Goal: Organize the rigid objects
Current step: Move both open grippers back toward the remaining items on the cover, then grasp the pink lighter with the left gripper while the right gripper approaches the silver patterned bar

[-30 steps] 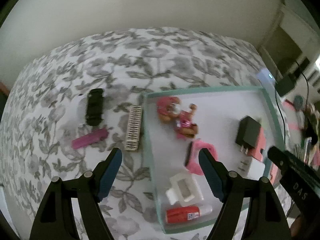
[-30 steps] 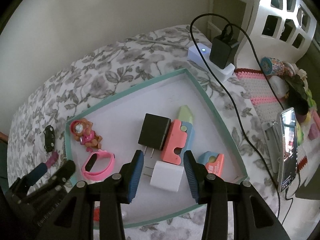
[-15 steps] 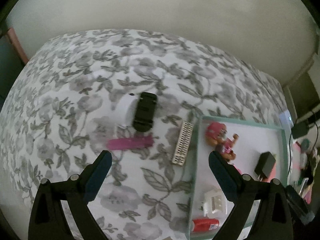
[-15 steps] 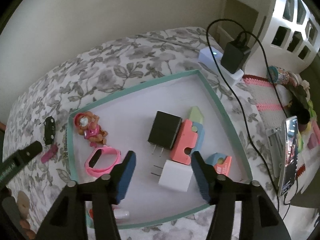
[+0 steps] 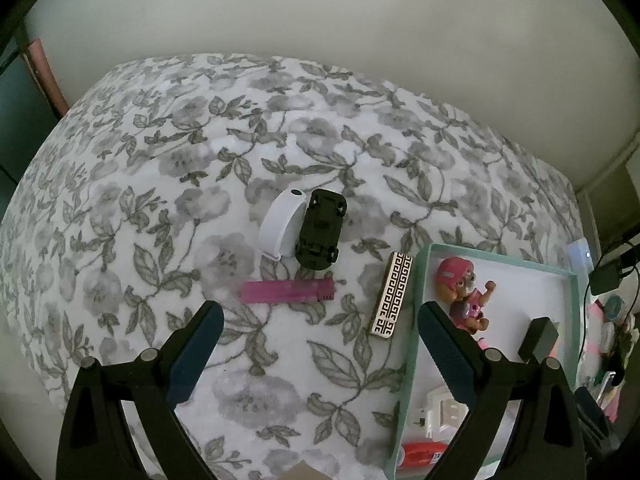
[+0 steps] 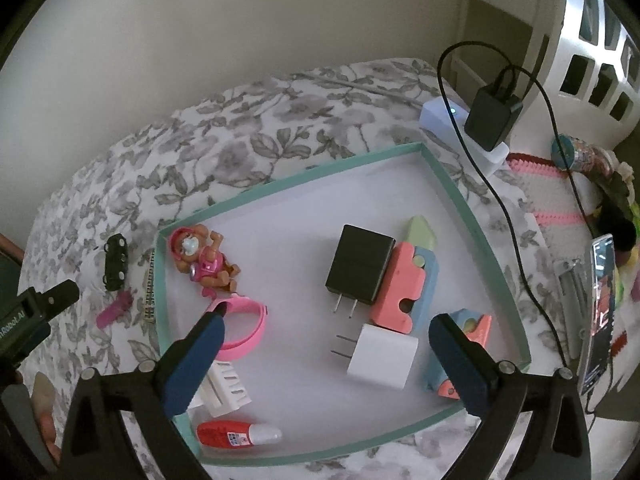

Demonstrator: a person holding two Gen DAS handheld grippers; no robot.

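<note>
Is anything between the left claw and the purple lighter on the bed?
Nothing visible. The left gripper hangs open above the bedspread, and the lighter lies just ahead of its fingertips with only bare cloth between. The toy car and white band lie beyond the lighter, not in the way.

Black gripper frames, blue fingers (image 6: pixel 192 364), silver screws

On floral bedspread: black toy car (image 5: pixel 320 230) touching white wristband (image 5: pixel 280 222), magenta lighter (image 5: pixel 287 292), patterned bar (image 5: pixel 391 294). Inside teal-rimmed tray (image 6: pixel 288 182): pup figure (image 6: pixel 202 258), black charger (image 6: pixel 360 264), white charger (prongs leftward) (image 6: pixel 382 354).
</note>
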